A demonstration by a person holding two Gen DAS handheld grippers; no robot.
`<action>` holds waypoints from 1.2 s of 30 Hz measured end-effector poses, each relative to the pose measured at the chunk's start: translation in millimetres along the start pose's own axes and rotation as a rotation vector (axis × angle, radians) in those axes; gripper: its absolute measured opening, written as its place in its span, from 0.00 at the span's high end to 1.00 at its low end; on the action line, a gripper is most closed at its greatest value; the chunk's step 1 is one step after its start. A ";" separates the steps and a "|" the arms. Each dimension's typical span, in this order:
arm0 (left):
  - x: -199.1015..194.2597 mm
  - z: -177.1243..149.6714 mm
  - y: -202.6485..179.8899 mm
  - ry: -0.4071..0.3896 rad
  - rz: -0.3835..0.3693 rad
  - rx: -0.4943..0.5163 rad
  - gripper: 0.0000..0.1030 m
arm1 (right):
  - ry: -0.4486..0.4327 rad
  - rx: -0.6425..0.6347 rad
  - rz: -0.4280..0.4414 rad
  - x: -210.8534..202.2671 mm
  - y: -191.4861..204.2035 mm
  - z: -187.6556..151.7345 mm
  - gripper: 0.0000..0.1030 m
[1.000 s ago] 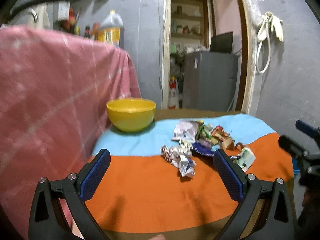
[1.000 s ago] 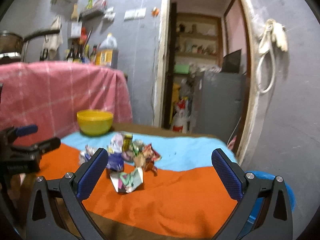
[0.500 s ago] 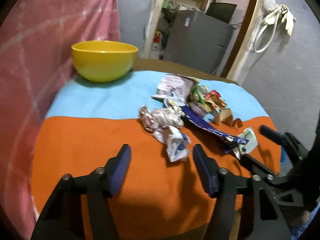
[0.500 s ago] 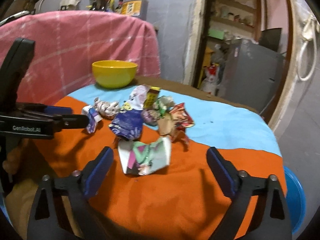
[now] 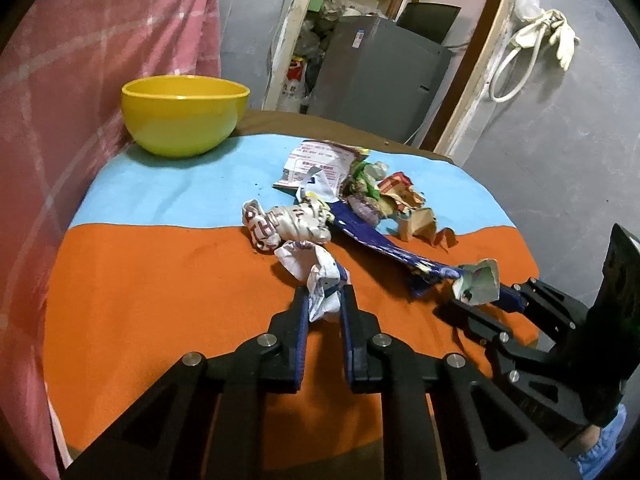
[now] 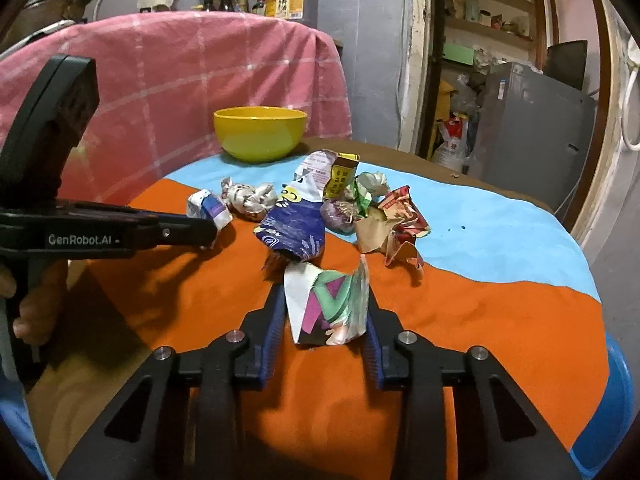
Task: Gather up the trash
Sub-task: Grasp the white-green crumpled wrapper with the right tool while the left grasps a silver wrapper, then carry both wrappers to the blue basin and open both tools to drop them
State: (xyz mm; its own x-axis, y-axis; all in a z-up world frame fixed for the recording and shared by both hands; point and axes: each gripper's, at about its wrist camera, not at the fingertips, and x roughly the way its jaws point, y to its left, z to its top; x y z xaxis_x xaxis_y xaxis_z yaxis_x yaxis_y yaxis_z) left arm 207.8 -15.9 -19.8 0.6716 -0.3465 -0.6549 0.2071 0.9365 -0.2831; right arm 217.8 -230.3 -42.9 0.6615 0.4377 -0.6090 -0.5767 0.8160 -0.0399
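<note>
Left gripper (image 5: 324, 304): jaws have just been closing and now pinch a crumpled white wrapper (image 5: 320, 276) on the orange part of the cloth (image 5: 160, 280).
Right gripper (image 6: 326, 320): jaws have just been closing and now press on both sides of a green and pink wrapper (image 6: 328, 304), also on the orange part.
Bowl (image 5: 184, 120): yellow, at the far corner on the blue strip; what can be seen of its inside shows no trash.
Progress: early by my judgement; first two pieces gripped, neither clearly lifted.
Remaining: a heap (image 6: 352, 208) of wrappers near the middle of the table, including a dark blue packet (image 6: 292, 228) and a small yellow box (image 6: 340, 176).
Unclear: bottom of the bowl is hidden by its rim; number of pieces in the heap cannot be counted; whether the bowl is the intended bin is an assumption.
</note>
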 end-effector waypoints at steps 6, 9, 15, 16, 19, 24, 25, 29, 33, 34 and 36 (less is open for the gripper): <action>-17.0 0.9 -35.7 -0.091 -0.037 0.075 0.89 | -0.086 0.042 -0.034 -26.3 -13.5 -5.3 0.69; -19.1 10.4 -62.8 -0.141 -0.090 0.113 0.89 | -0.167 0.093 -0.081 -49.2 -30.9 -8.3 0.69; 2.8 40.8 -139.3 -0.197 -0.225 0.228 0.88 | -0.373 0.208 -0.267 -103.5 -84.2 -16.0 0.69; 9.0 45.1 -151.8 -0.197 -0.248 0.246 0.88 | -0.407 0.234 -0.315 -113.5 -98.3 -18.2 0.69; 36.1 57.6 -195.3 -0.171 -0.326 0.300 0.88 | -0.446 0.284 -0.414 -127.9 -132.4 -22.0 0.69; 94.4 68.6 -259.1 -0.034 -0.385 0.345 0.88 | -0.425 0.378 -0.534 -132.0 -195.8 -36.3 0.69; 110.5 70.7 -270.1 0.011 -0.386 0.347 0.88 | -0.415 0.403 -0.540 -130.9 -204.7 -39.6 0.69; 163.1 75.1 -296.7 0.165 -0.375 0.322 0.88 | -0.351 0.519 -0.551 -125.2 -237.8 -63.5 0.68; 211.0 75.0 -315.1 0.291 -0.347 0.303 0.88 | -0.263 0.608 -0.553 -114.9 -257.5 -85.2 0.66; 218.2 72.6 -317.0 0.306 -0.342 0.306 0.88 | -0.249 0.626 -0.550 -112.8 -261.1 -89.2 0.66; 226.3 68.8 -321.7 0.333 -0.331 0.308 0.88 | -0.211 0.668 -0.532 -108.5 -269.6 -99.1 0.65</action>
State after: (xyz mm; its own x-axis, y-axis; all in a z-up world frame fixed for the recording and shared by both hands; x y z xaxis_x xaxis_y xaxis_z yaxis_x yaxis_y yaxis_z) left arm 342.1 -391.9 -28.7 0.2848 -0.5767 -0.7657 0.6006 0.7299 -0.3263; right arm 254.0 -535.2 -44.5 0.8756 -0.0572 -0.4796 0.1912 0.9529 0.2355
